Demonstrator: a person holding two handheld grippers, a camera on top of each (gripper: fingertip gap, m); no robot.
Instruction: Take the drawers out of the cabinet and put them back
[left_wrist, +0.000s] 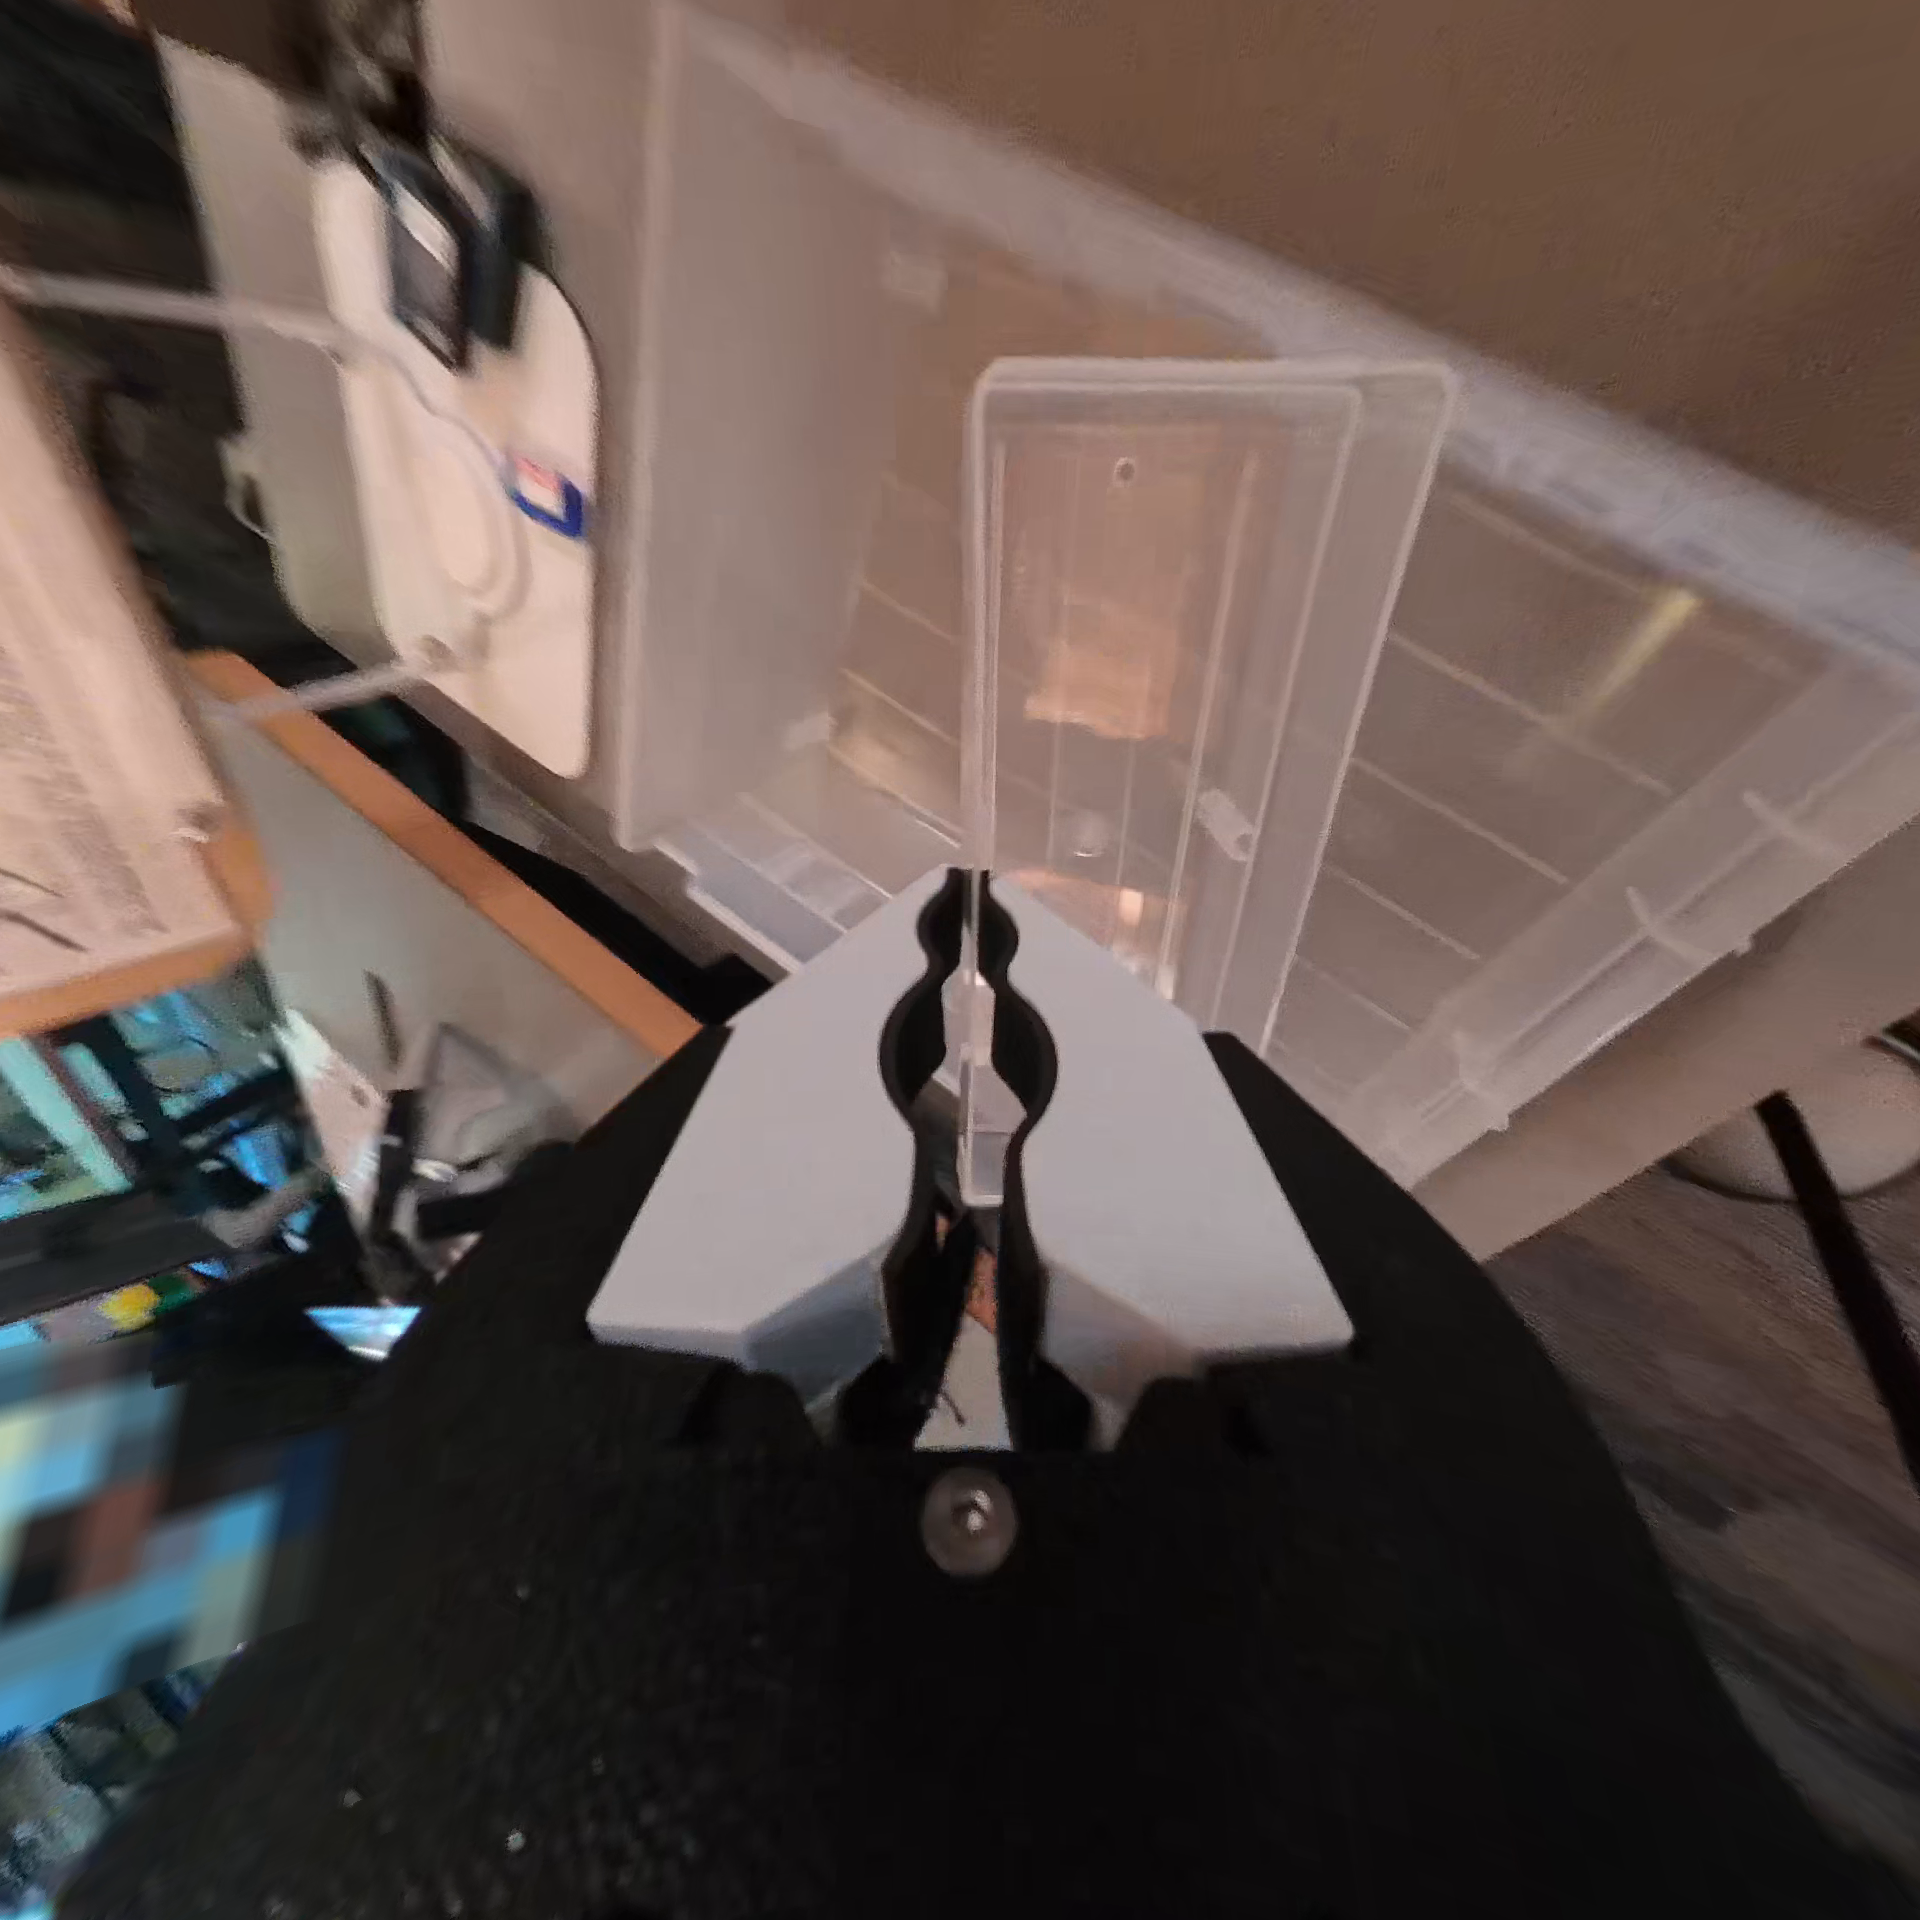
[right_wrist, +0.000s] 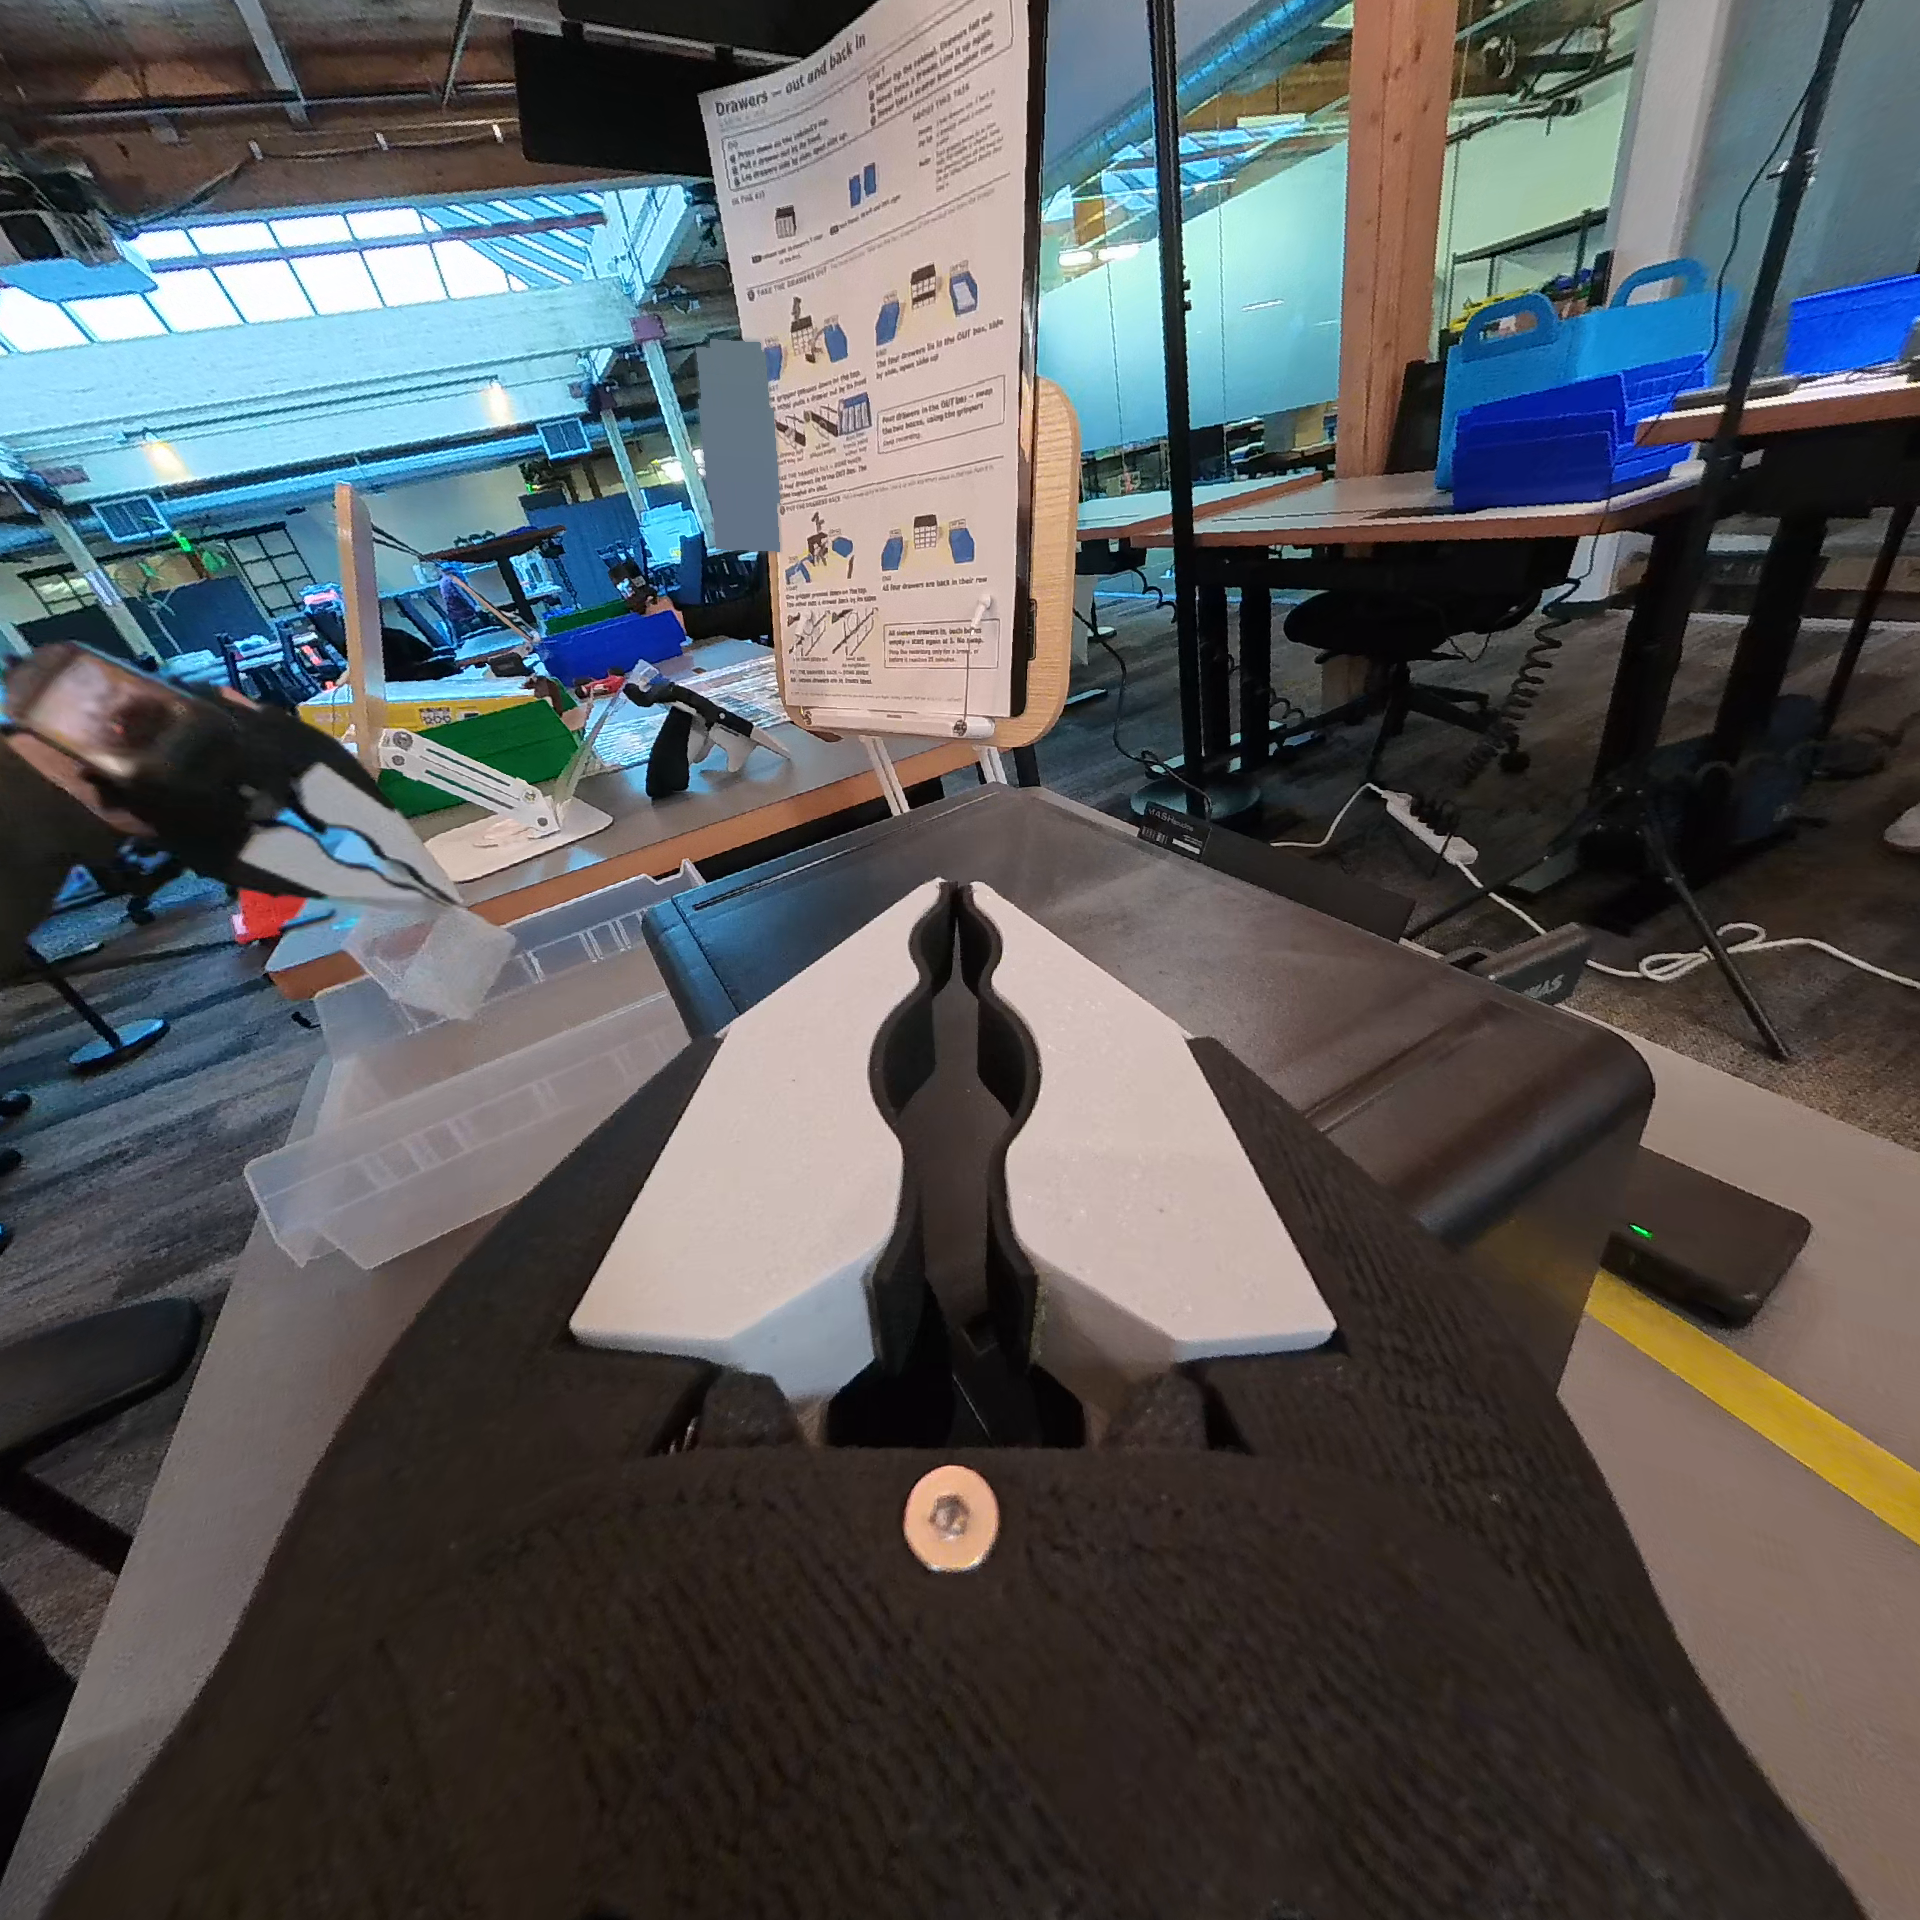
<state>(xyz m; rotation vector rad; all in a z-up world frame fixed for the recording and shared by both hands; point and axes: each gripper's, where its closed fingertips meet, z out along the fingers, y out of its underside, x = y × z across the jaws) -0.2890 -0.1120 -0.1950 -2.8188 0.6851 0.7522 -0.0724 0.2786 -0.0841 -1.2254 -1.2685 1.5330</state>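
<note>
Drawer edge hidden between left tongs

Left wrist view: tilted, looks down along its fingers, close over the clear bin.
Right wrist view: level, just above the black cabinet, facing the room.
Shared: clear bin, left gripper.

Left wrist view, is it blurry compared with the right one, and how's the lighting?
Left wrist view: background and clear bin streak with motion blur, while the held clear drawer stays sharp; dim, warm light. Right wrist view: mostly sharp, bright daylight, blown-out skylights, wide-angle bending.
</note>
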